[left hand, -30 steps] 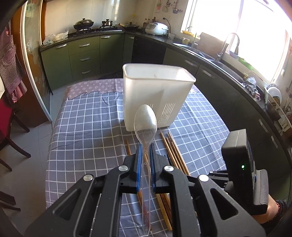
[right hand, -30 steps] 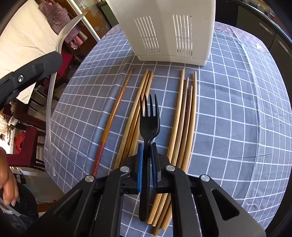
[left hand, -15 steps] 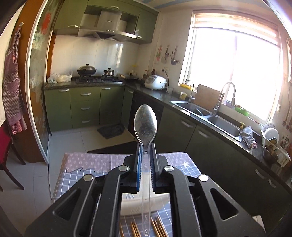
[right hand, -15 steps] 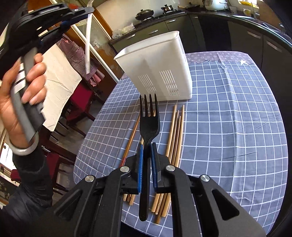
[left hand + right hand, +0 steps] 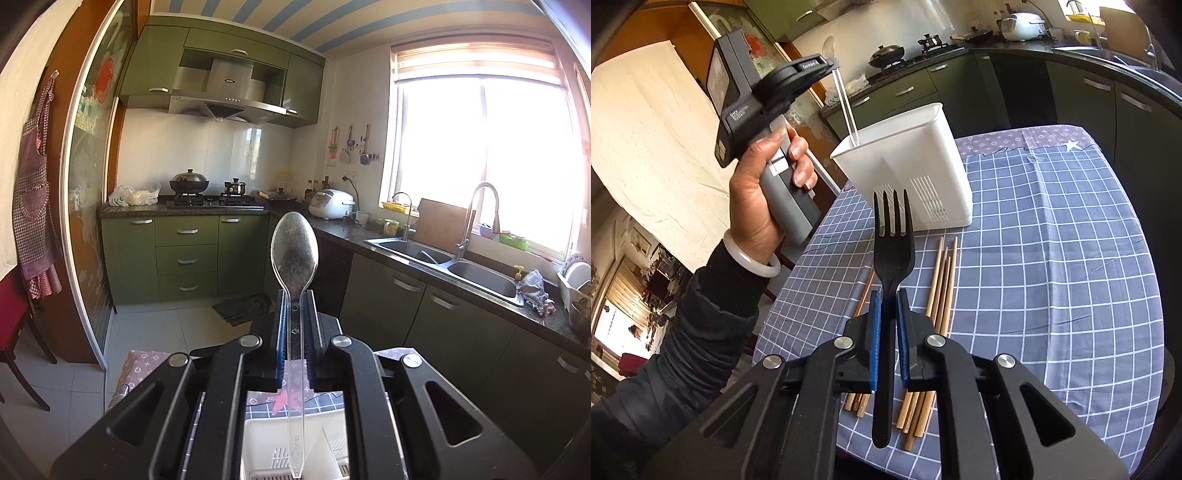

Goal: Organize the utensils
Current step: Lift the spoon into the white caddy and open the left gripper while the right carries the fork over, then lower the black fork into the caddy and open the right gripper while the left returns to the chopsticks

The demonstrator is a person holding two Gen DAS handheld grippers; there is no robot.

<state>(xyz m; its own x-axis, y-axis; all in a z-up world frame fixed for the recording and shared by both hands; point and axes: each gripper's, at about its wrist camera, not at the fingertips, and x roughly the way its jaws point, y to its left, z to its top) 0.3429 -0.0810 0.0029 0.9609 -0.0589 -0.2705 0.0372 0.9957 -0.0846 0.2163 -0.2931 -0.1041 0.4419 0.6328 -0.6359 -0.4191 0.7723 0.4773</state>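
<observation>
Lowering clear spoon (image 5: 294, 254) handle-first into white holder (image 5: 908, 173).
Left gripper (image 5: 294, 325) clamped on spoon, right gripper (image 5: 887, 325) clamped on black fork (image 5: 893, 258); keep handle vertical, clear of near rim, release low.

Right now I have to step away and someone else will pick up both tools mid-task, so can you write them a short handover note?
Left tool: shut on the clear plastic spoon, bowl up, handle tip at the rim of the white plastic utensil holder.
Right tool: shut on the black plastic fork, tines forward, held above the checked tablecloth.
Wooden chopsticks lie loose on the cloth in front of the holder.
Done: spoon and fork picked up.
Left: drop the spoon in, then the fork, then gather the chopsticks.
</observation>
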